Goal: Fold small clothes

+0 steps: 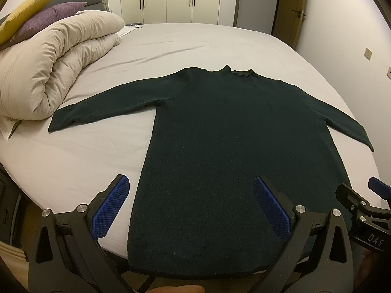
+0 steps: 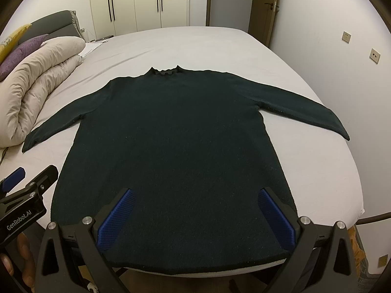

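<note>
White lettering "DAS" on the black body of the right tool (image 1: 377, 190) beside the sweater hem, "GenRobot.AI" printed on the left tool (image 2: 27, 178), opposite side of the hem

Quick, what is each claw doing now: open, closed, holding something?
Left claw: open, holding nothing, above the sweater.
Right claw: open, holding nothing.

Place: home bedroom
Evidence: wide bed (image 1: 171, 48), rolled duvet (image 1: 56, 63), cushions (image 1: 48, 17) by the headboard (image 2: 53, 22), tall wardrobe doors (image 2: 146, 0), door (image 1: 290, 5)

Grey-sheeted bed (image 1: 195, 46), dark green sweater (image 1: 220, 146) spread flat, folded beige duvet (image 1: 53, 58)
</note>
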### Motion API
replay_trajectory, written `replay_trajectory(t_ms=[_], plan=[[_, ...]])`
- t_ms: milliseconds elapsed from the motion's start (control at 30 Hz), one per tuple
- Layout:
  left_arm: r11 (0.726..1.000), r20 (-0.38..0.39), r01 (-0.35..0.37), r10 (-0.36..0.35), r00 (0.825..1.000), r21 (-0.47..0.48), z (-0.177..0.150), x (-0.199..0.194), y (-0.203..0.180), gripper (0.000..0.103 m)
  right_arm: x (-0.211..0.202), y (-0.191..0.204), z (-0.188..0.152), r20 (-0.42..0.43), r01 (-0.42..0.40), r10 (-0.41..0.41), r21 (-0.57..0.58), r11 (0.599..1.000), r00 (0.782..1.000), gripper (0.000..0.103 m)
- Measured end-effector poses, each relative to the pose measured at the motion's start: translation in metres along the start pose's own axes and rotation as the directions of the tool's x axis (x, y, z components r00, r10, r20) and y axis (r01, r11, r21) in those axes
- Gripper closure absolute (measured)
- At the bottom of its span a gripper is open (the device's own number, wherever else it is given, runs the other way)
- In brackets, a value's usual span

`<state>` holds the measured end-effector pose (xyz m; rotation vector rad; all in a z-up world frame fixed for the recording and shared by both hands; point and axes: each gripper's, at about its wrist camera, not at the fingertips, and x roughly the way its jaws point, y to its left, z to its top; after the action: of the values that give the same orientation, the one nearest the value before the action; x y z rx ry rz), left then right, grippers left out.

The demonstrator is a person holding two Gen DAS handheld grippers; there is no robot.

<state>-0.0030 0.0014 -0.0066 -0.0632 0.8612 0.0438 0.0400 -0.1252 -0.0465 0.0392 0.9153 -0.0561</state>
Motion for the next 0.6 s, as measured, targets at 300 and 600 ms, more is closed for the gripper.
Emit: replay_trajectory(t_ms=[300, 600], plan=[[1.0, -0.001, 0.0, 0.0, 1.0, -0.001, 0.0005, 0.0001, -0.0004, 0.0, 0.0002, 0.0005, -0.0006, -0.002, 0.0, 0.0, 0.0, 1.0, 1.0, 0.0], [1.0, -0.001, 0.001, -0.001, 1.0, -0.001, 0.0011, 0.0001, -0.0005, 0.0, -0.0001, 0.0002, -0.0003, -0.002, 0.0, 0.0, -0.001, 1.0, 1.0, 0.0]])
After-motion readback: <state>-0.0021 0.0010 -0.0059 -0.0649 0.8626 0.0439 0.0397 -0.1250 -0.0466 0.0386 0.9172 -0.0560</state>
